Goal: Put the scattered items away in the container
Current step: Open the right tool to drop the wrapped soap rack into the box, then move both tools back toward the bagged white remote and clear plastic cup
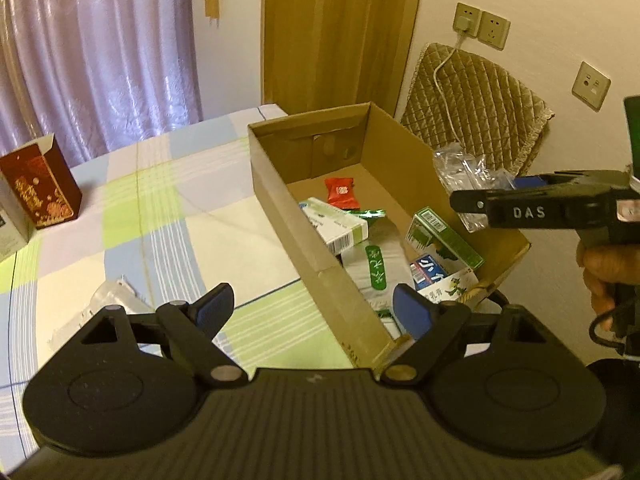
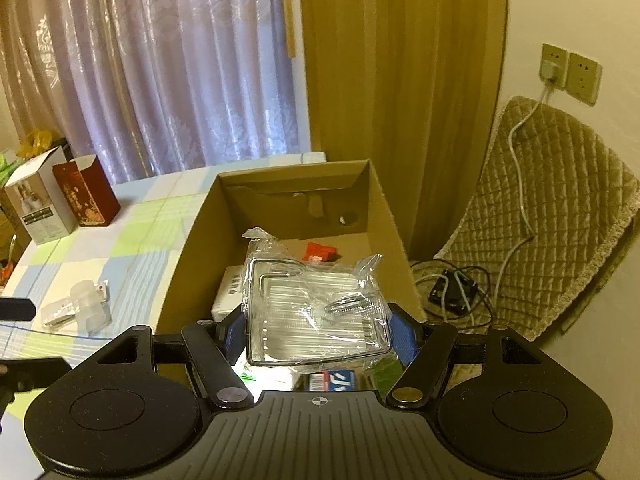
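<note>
Left wrist view. The left hand-held gripper (image 1: 313, 312) is seen with its blue-padded jaws spread wide and nothing between them, poised above the near left wall of the cardboard box (image 1: 280, 200). The box stands on a checked cloth (image 1: 168, 216) covering the desk. Inside the box are noted a red sachet (image 1: 340, 190), a white-and-green carton (image 1: 334, 222), a green carton with a barcode (image 1: 442, 236), a blue-and-white pack (image 1: 430, 272) and a flat pouch with a green strip (image 1: 376, 268). At the right, the right hand-held gripper (image 1: 466, 202), marked DAS, is held by a hand (image 1: 600, 276) over the far right rim of the box, with a clear plastic packet (image 1: 466, 172) at its tips. A clear plastic item (image 1: 108, 304) lies on the cloth at near left. A dark red gift box (image 1: 40, 184) stands at far left.

Right wrist view. The right hand-held gripper (image 2: 318, 332) is closed on the clear plastic packet (image 2: 316, 312), both blue pads pressed to its sides; a bent wire frame and metal parts are visible through the wrap. The packet is held above the open cardboard box (image 2: 192, 264), over the cartons inside. The red sachet (image 2: 318, 252) is seen on the box floor beyond. The clear plastic item (image 2: 78, 306) lies on the cloth at left, well apart from the box. The red gift box (image 2: 86, 192) and a white carton (image 2: 38, 196) stand at far left. A quilted chair cover (image 2: 560, 224) and a white cable (image 2: 516, 168) are noted at right.
</note>
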A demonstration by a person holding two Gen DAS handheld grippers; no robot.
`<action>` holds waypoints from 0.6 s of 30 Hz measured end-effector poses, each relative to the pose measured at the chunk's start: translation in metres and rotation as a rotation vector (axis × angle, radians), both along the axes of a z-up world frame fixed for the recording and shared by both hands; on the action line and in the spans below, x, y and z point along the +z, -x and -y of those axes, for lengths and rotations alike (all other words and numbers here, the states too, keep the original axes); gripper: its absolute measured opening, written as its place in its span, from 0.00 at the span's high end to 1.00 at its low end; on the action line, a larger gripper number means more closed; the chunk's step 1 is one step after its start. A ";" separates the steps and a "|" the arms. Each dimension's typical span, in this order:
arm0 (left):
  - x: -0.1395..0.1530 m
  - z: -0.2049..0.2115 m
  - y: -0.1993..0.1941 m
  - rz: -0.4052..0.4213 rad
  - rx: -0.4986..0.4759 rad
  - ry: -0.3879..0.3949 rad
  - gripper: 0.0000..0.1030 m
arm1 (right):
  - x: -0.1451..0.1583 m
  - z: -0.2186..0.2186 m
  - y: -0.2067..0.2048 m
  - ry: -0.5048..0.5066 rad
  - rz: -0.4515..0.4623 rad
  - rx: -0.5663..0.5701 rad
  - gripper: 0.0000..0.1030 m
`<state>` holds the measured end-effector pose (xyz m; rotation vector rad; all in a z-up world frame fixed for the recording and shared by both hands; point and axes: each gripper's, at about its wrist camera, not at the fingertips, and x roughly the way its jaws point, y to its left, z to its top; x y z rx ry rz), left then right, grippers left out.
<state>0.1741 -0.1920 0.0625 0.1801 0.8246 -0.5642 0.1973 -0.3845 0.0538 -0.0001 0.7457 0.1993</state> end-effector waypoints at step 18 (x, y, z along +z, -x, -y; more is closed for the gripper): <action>0.003 -0.054 0.026 -0.007 0.093 0.015 0.18 | 0.013 0.012 0.033 -0.068 0.075 -0.068 0.00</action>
